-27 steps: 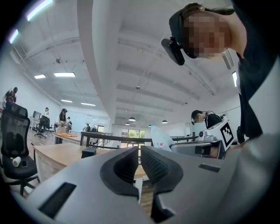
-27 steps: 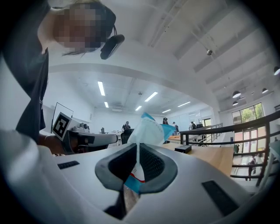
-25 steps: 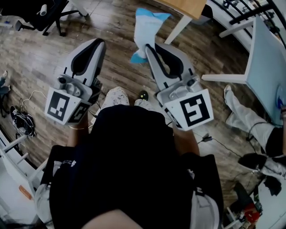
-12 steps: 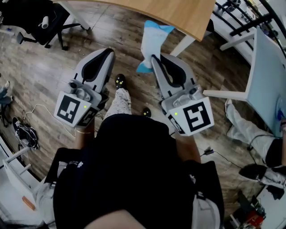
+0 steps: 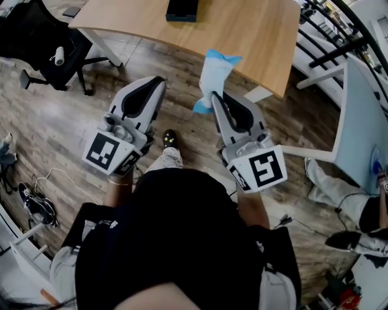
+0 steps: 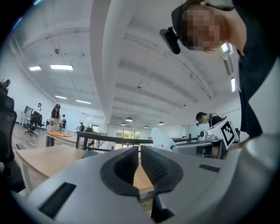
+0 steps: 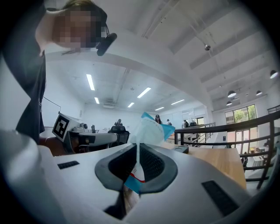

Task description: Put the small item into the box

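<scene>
Packet point(image 5: 216, 71) lengthwise forward from right gripper point(image 5: 213, 97)

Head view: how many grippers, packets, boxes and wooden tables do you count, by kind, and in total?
Grippers: 2 (left gripper, right gripper)
Blue-and-white packet: 1, held in the right gripper
Dark box: 1
Wooden table: 1
Total: 5

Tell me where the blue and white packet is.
In the head view, the blue and white packet is clamped in the right gripper, sticking out past its tips at the near edge of the wooden table.
</scene>
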